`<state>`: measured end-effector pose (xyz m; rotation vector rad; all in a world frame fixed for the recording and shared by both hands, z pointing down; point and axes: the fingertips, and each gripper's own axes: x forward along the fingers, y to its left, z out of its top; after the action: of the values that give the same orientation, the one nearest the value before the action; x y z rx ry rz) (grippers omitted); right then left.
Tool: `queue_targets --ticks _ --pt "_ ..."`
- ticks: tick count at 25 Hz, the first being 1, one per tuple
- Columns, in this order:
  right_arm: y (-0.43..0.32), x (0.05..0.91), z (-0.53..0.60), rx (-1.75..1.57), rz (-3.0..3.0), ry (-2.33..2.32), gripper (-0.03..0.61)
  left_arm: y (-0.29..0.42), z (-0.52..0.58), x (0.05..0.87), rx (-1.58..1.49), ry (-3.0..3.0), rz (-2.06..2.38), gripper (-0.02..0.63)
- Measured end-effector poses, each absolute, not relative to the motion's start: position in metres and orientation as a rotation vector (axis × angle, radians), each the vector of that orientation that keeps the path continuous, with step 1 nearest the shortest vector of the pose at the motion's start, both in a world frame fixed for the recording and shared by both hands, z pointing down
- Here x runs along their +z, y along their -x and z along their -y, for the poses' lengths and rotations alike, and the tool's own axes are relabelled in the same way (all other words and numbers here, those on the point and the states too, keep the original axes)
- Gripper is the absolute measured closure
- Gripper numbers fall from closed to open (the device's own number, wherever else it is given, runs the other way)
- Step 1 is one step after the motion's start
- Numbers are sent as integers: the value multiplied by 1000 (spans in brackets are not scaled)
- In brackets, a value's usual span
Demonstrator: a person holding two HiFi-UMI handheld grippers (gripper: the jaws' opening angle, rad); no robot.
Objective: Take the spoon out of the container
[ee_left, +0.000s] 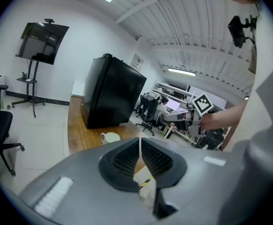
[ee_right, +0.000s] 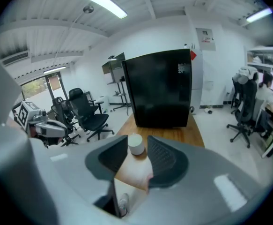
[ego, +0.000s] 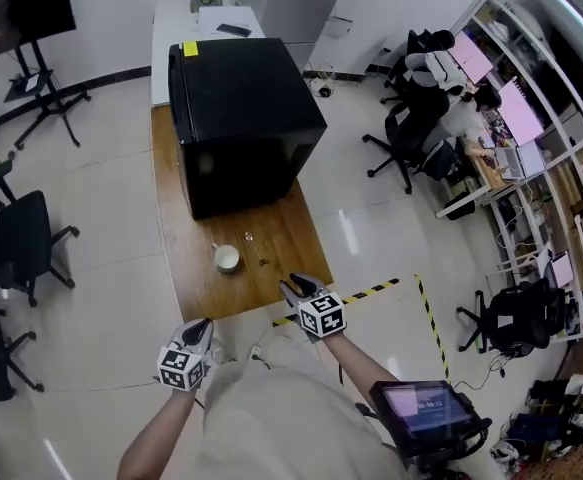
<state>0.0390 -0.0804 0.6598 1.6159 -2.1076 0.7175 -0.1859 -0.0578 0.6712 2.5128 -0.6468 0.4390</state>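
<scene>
Cup: a white round cup (ego: 227,258) (ee_left: 110,137) (ee_right: 136,144) is stood upright on a long brown wooden table (ego: 286,230) (ee_left: 77,130) (ee_right: 185,134), close to the table's near end.
Spoon: a thin pale spoon-like item (ego: 256,252) is seen lying flat on the wood just beside the cup, on the side of the right gripper and not touching the cup. It is too small in the head view for its shape to be confirmed, and nothing is seen sticking out of the cup.
Cabinet: a large black box-shaped cabinet (ego: 241,118) (ee_left: 113,95) (ee_right: 159,88) is placed on the table behind the cup, well apart from it, and the whole far end is covered by it.
Left gripper: the left gripper (ego: 203,326) (ee_left: 140,146) (ee_right: 49,128) is held in the air, nearer to the person than the cup and past the table's end. Its jaws are pressed together at the tips and nothing is held between them.
Right gripper: the right gripper (ego: 293,290) (ee_left: 173,118) (ee_right: 137,138) is held over the near table edge, near the cup but not touching it. Its jaws are spread apart and hold nothing; only the distant cup and bare wood are seen through the gap.
</scene>
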Motion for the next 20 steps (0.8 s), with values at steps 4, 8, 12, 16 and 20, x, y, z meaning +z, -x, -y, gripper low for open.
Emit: queue_targets --ticks 4,8,12,16,20 --pt "-39 646 65 651 2178 -1545 445 166 30 666 571 -2593 531 594" --pt "-49 620 34 458 2234 -1462 445 146 -2 659 635 -2602 510 594" --pt "-79 597 1 340 2257 -1550 448 114 -37 655 670 -2627 540 594" --pt "-125 602 -36 384 2211 -1618 446 70 -73 636 634 -2673 595 594" --pt "-160 614 -84 408 2243 -1590 446 26 -118 619 611 -2750 657 593"
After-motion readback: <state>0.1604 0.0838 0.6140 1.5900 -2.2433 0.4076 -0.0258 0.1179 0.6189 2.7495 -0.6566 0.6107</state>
